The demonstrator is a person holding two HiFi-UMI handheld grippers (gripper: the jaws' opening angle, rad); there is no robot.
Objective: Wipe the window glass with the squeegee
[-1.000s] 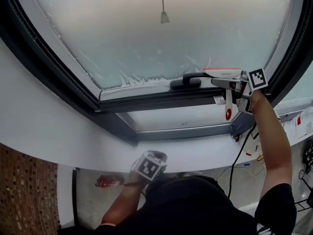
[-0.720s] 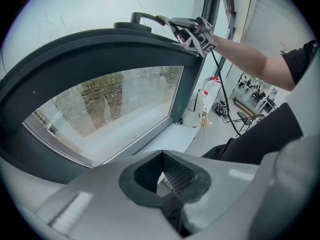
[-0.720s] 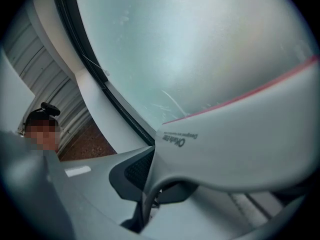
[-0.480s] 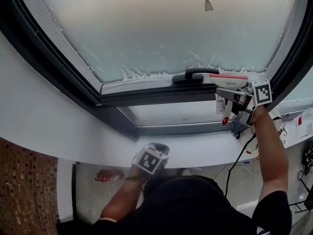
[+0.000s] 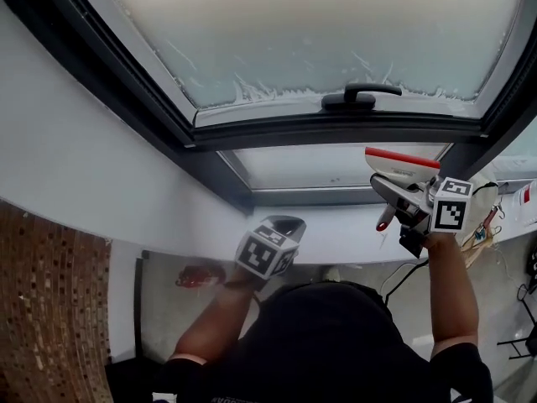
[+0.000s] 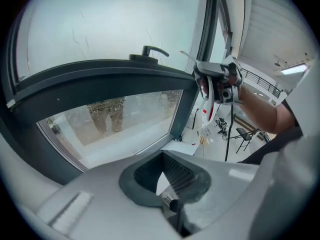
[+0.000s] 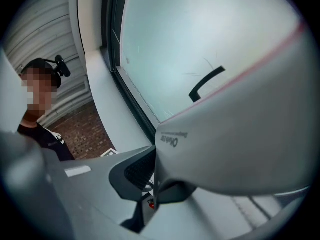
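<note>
The frosted window glass fills the top of the head view, with a black handle on its lower frame. My right gripper is shut on a white squeegee with a red blade, held off the glass in front of the lower pane. In the right gripper view the squeegee blocks most of the picture, clamped at the gripper. My left gripper hangs low by the sill, jaws together on nothing. From there the squeegee shows at upper right.
A dark window frame separates the two panes. A white sill runs below it. A brick wall is at lower left. Cables hang under the right hand, and a red object lies on the floor.
My right gripper has come down with the squeegee from the upper pane beside the handle to below the frame. The left gripper stays low near the sill.
</note>
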